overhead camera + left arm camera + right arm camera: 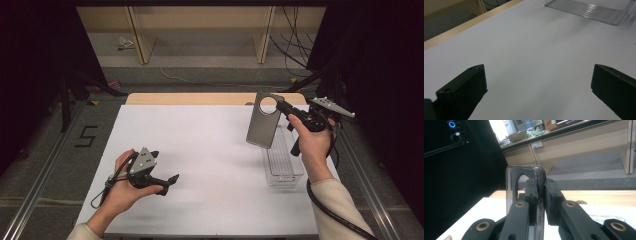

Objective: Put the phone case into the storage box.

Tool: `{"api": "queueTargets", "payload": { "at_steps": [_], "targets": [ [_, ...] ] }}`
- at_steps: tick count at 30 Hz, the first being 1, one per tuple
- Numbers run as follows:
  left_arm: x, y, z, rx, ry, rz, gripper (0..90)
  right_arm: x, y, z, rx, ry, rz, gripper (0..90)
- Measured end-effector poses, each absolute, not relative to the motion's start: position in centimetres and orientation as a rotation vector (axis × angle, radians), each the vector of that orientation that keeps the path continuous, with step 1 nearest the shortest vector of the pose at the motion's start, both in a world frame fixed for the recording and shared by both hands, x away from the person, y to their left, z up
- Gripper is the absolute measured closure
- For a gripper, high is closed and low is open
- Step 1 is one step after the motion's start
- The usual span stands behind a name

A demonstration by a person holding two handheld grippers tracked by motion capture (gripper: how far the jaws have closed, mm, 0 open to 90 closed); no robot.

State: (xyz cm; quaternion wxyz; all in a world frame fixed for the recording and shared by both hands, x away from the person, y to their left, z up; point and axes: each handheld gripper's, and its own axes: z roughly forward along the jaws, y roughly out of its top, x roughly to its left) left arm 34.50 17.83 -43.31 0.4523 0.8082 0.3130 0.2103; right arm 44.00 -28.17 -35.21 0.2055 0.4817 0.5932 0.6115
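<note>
One clear plastic tray (283, 162) stands near the right edge of the white table (200, 150); it is long, narrow and ribbed along its floor, and nothing can be seen lying inside it. In the left gripper view its ribbed side (587, 10) shows at the top, well apart from the jaws.

There is one grey plate (263, 120), a flat rounded panel with a round hole near its top. It hangs upright in the air just above the far end of the tray, clear of the table. The right gripper (280, 105) is clamped on its upper edge beside the hole; in the right gripper view the two black jaws press on either side of the plate (524, 173), with the hole showing just to their left.

The right hand (312, 140) is raised, forearm coming up from the lower right, gripper pointing left.

The left hand (122, 187) rests low over the near left of the table, holding the left gripper (172, 180) pointing right. Its jaws stand wide apart with bare table between them, holding nothing
</note>
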Motion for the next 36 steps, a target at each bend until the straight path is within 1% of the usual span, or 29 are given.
{"api": "queueTargets", "payload": {
  "at_steps": [36],
  "targets": [
    [34.5, 17.8, -43.3, 1.996, 0.77, 0.52, 0.0, 44.0, -29.5, -34.9, 1.356, 1.609, 1.691, 82.5]
  ]
}}
